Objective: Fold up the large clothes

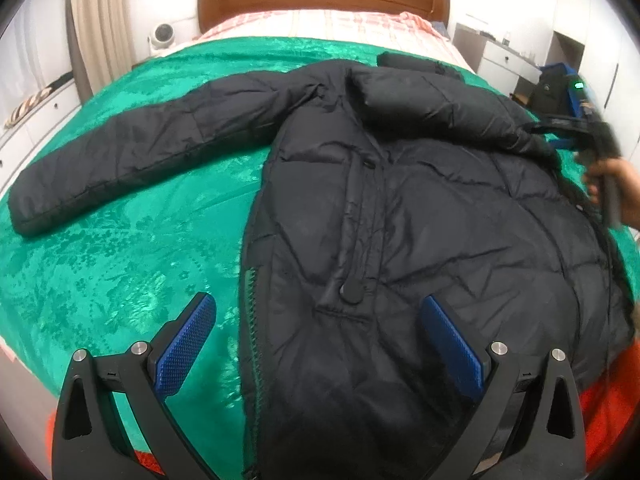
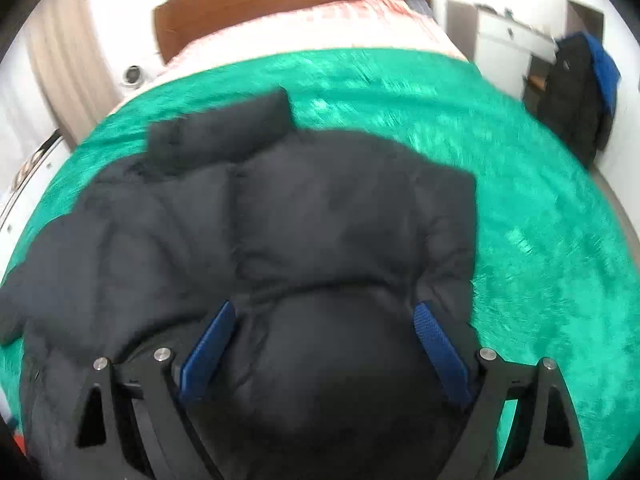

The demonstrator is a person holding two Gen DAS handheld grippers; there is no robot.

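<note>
Bed [image 1: 120, 272], green blanket: black coat [image 1: 400, 220] lies flat | step: folding sleeves inward, judged | left gripper [image 1: 320, 340] fingers wide, empty | right gripper [image 2: 324, 344] fingers wide, straddling folded sleeve, no hold | next: grasp outstretched sleeve [image 1: 120, 156].

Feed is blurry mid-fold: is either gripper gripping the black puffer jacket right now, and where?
Nothing is held. The left gripper and right gripper both stand open above the black puffer jacket, pads clear of the fabric.
</note>
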